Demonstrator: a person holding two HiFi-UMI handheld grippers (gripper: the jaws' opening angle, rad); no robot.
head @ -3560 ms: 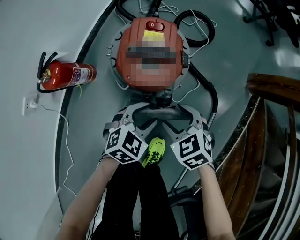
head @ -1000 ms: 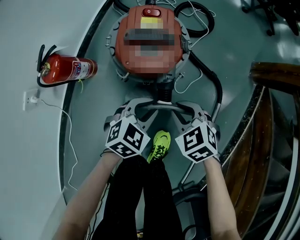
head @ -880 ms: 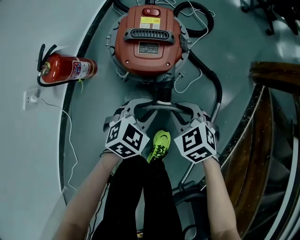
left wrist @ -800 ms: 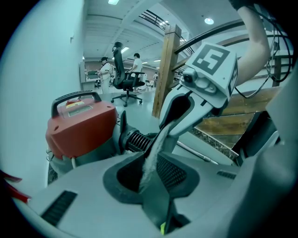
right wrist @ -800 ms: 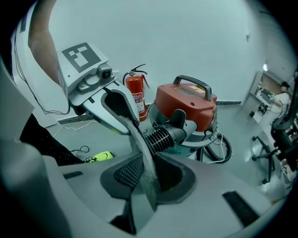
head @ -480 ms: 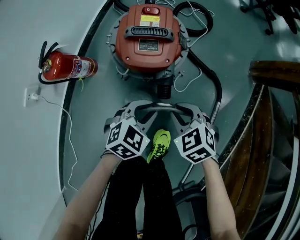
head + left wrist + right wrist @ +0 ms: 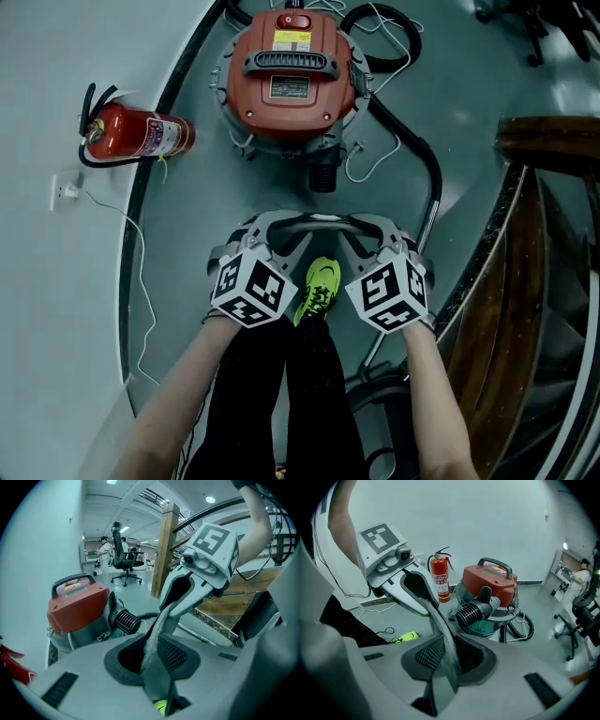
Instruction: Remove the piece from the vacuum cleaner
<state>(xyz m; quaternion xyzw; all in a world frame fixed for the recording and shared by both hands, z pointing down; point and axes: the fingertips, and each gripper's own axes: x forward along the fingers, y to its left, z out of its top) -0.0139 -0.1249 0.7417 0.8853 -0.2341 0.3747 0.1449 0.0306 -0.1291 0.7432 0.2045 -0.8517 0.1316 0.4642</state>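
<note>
Grey curved tube piece (image 7: 314,217) apart from red drum vacuum cleaner (image 7: 291,80), just beside its black ribbed inlet (image 7: 322,174); left gripper (image 7: 272,232), right gripper (image 7: 367,231) each clamped on one end.

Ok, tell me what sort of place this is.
Most likely a hallway in an office or lab building. A fire extinguisher stands by the wall, a wooden stair post rises beside a handrail, and an office chair stands further down the hall.
</note>
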